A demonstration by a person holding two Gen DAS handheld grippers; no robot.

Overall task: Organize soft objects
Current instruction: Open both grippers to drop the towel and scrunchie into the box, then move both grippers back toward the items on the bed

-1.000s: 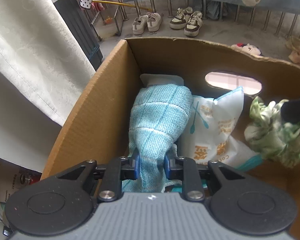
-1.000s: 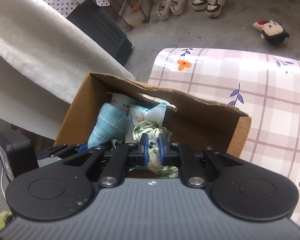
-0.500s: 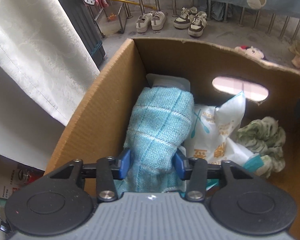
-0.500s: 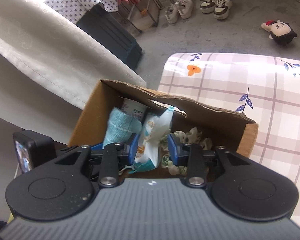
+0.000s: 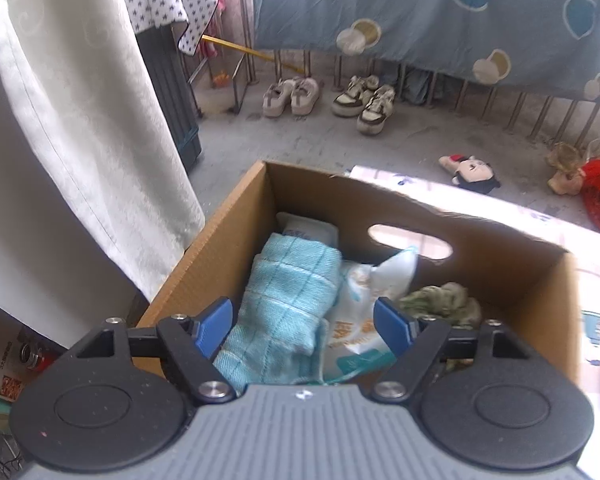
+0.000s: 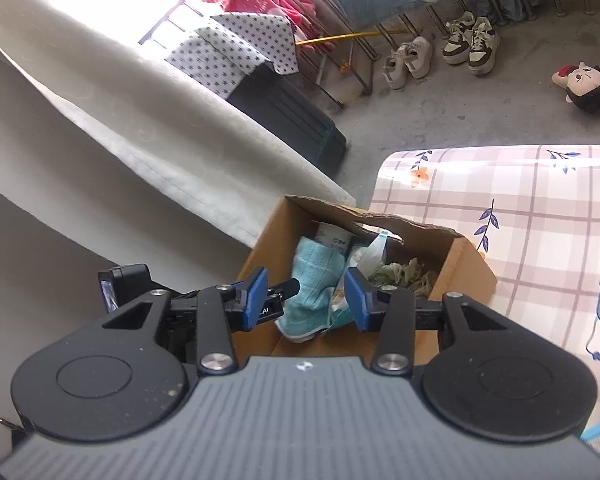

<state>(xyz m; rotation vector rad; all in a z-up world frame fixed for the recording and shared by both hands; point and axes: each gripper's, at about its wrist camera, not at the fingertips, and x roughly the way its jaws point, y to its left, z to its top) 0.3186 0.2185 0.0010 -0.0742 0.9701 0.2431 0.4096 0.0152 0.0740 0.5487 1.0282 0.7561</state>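
Checked worktop point(image 6: 540, 208) carries cardboard box point(image 5: 220, 264); teal towel point(image 5: 288, 292) and green cloth point(image 5: 444, 300) lie inside, released: left claw point(image 5: 302, 326) and right claw point(image 6: 306, 300) have just been opening, empty.

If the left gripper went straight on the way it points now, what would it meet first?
Most likely the light blue towel in the cardboard box: it lies between and just beyond the open left gripper. Depth is unclear, so the white packet beside it could be touched too.

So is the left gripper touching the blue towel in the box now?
Apart. The left wrist view shows the left gripper open above the blue towel; neither blue pad presses the cloth.
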